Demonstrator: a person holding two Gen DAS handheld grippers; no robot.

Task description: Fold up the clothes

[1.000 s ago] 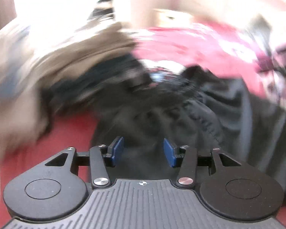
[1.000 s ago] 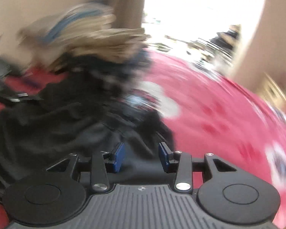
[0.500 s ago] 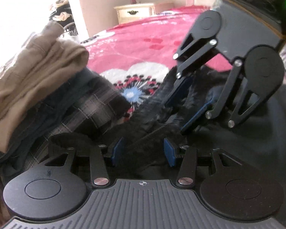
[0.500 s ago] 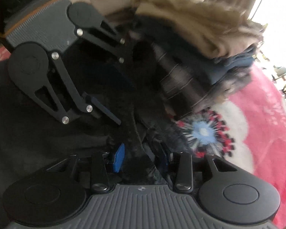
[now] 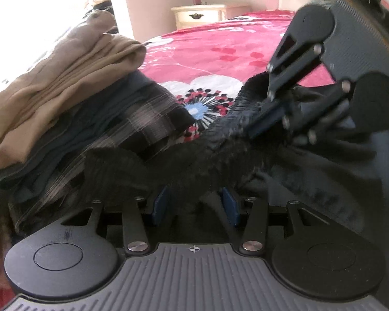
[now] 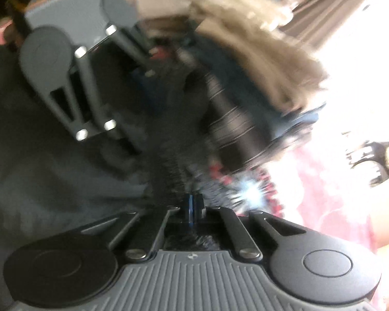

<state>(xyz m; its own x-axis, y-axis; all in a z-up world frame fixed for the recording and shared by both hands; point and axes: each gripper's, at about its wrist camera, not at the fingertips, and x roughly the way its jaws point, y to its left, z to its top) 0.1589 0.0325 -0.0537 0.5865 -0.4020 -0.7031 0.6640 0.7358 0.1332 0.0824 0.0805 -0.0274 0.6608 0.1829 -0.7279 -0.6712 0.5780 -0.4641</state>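
Two grippers on black garment (image 5: pixel 285 171), near side of red bedspread (image 5: pixel 220 51), beside folded stack (image 5: pixel 64 98). Right gripper (image 6: pixel 192 204) clamped on ribbed edge. Left gripper (image 5: pixel 194 204) apart, fabric between pads. Best clamp left before lifting; keep edge taut, clear of stack.

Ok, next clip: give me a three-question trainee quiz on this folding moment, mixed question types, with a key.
1. True or false: the right gripper is shut on the black garment.
2. What lies on top of the folded pile? A. a tan garment B. a white towel C. a red cushion
3. Fill in: the pile rests on a ____ floral bedspread.

Key: 1. True; the ribbed edge runs between its closed pads, while the left gripper stands open around the same cloth. 2. A. 3. Pink.
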